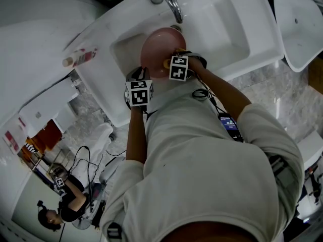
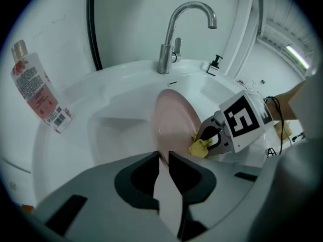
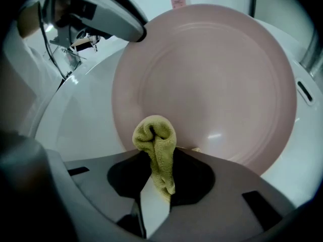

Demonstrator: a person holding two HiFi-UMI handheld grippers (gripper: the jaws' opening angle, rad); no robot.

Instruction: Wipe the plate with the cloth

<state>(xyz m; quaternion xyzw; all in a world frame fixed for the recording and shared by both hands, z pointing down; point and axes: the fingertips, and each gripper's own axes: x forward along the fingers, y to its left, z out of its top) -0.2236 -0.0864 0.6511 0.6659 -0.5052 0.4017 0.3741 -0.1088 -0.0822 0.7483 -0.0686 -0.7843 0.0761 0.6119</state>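
Observation:
A pink plate [image 1: 160,48] stands on edge over the white sink basin [image 1: 222,24]. My left gripper [image 2: 163,160] is shut on the plate's near rim [image 2: 171,125], holding it upright. My right gripper [image 3: 157,158] is shut on a yellow-green cloth [image 3: 156,145], whose bunched end presses against the lower part of the plate's face [image 3: 207,84]. In the left gripper view the right gripper [image 2: 209,140] sits to the plate's right with the cloth [image 2: 199,146] against it. In the head view both marker cubes [image 1: 139,92] hide the jaws.
A chrome tap [image 2: 176,32] rises behind the basin. A soap bottle [image 2: 38,87] lies on the sink's left rim. A second white basin [image 1: 300,21] stands at the far right. A cable and a phone [image 1: 229,125] hang near my right arm.

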